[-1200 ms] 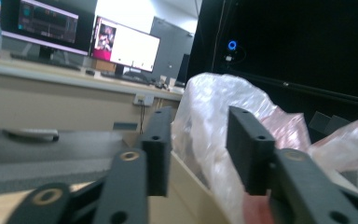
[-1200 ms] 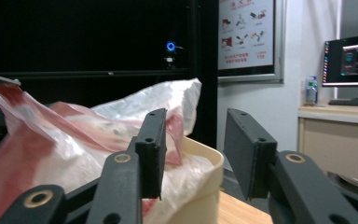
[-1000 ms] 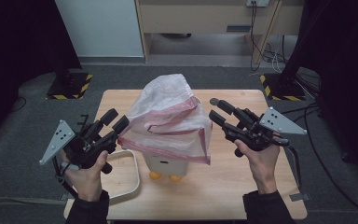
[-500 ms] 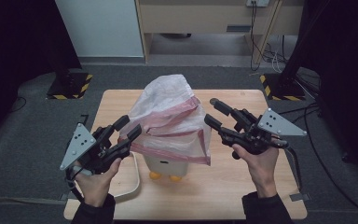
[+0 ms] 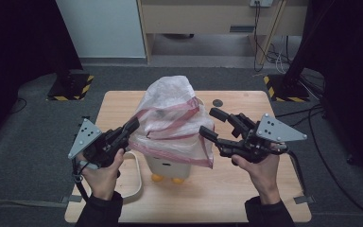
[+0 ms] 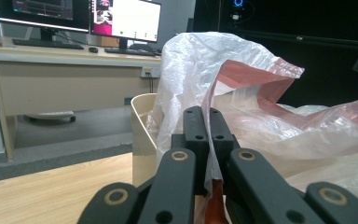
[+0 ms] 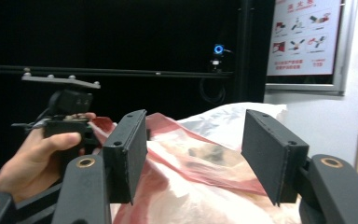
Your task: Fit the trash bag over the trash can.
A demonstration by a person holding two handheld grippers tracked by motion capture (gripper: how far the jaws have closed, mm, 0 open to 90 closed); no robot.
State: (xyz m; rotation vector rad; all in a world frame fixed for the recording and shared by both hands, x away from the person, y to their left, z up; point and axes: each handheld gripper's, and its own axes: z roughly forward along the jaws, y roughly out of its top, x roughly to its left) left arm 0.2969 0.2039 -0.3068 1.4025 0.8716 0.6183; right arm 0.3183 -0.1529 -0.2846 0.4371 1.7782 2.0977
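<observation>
My left gripper (image 5: pixel 133 126) has just clamped its jaws: a moment ago they stood apart at the bag's near-left edge, and now they are pressed together on the pink-banded rim of the plastic bag (image 5: pixel 172 125). In the left gripper view the film runs straight between the closed jaws (image 6: pixel 208 140), pinched, with the cream bin (image 6: pixel 144 135) just beyond them to the left. I take this to mean that side of the bag is secured and can be pulled down over the bin.

My right gripper (image 5: pixel 212 124) has been opening its jaws over the same second; they now stand well apart, with nothing pressed between them. In the right gripper view the bag's pink and white folds (image 7: pixel 191 163) lie between and beyond the two pads, not gripped, and my other hand (image 7: pixel 37 154) shows farther off to their left.

The bag sits draped over the small bin in the middle of the counter (image 5: pixel 236 194), between both sets of jaws. My guess is the right side needs a fresh bite on the rim next.
</observation>
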